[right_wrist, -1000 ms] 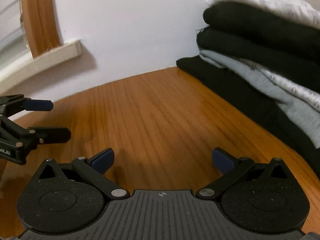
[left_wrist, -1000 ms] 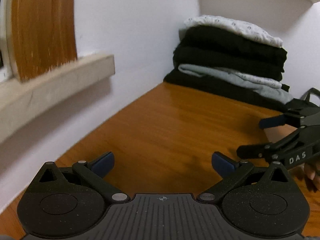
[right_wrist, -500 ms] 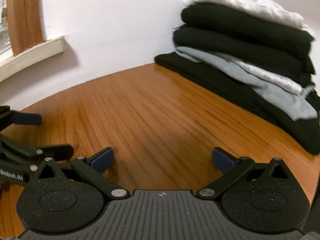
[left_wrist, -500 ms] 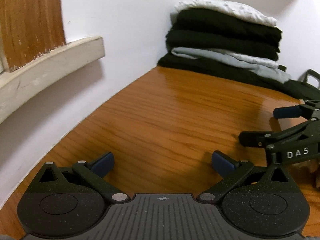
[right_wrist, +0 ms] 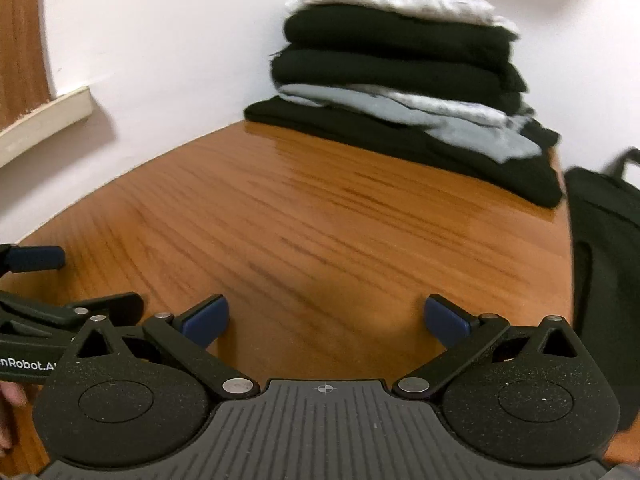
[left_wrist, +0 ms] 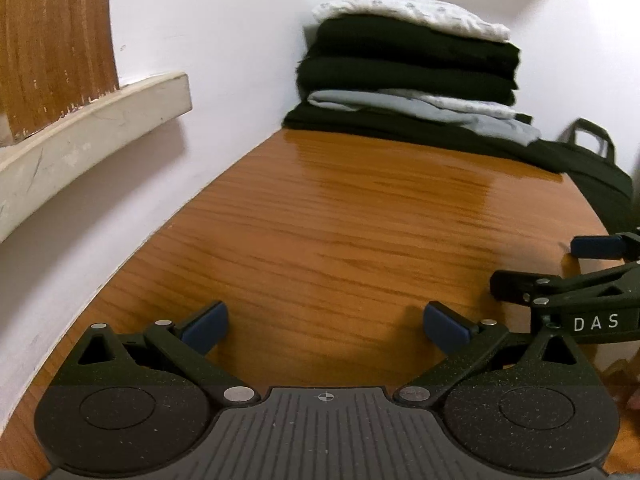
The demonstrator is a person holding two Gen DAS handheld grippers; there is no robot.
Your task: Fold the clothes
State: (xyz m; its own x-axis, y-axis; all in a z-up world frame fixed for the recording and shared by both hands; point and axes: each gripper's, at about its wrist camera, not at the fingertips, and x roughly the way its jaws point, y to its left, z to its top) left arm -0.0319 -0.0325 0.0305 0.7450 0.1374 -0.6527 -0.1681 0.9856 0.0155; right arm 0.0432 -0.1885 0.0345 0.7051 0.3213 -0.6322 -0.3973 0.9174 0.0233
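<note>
Both wrist cameras sit low over the table [left_wrist: 340, 216], side by side; both face the clothes stack [right_wrist: 400, 72].

White walls [left_wrist: 240, 20] — glossy wooden table [left_wrist: 340, 220], cream ledge [left_wrist: 100, 120].

My left gripper [left_wrist: 326, 326] sits low and level, its blue-padded fingers [left_wrist: 204, 326] spread wide with nothing between them. My right gripper [right_wrist: 326, 322] sits alongside it in the same posture, fingers [right_wrist: 446, 322] equally far apart and empty. Each tool shows at the edge of the other's camera, side by side, both pointing forward. Skin of my hands is glimpsed at the frame edges.
</note>
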